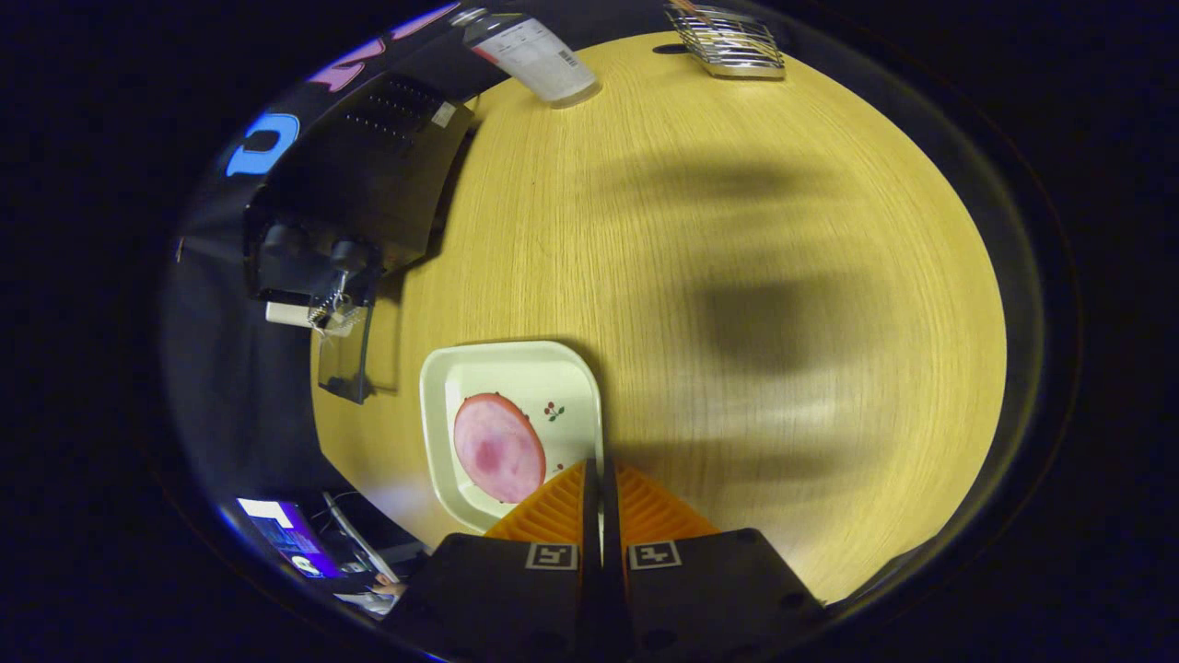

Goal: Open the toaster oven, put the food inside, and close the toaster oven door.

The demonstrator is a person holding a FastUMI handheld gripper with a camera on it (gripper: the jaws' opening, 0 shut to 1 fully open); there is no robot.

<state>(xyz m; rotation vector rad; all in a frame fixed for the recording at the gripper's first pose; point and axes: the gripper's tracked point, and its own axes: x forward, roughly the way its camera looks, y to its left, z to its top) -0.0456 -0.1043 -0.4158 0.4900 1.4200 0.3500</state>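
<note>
We saw the desk (737,230) brightly lit from above, with broad soft shadows smeared across its middle. The fisheye bent everything near the rim, and the toaster oven (359,193) sat dim, its detail lost in darkness.

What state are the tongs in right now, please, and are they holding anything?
Tongs: closed, fingers together with nothing between them, over the edge of the white plate that carries the pink slice of food.

Ham slice (498,447) sits in the plate (516,364) on the table (737,276), just left of the closed gripper (601,471). Toaster oven (368,184) far left, bottle (543,55) and rack (728,41) at the far edge.
</note>
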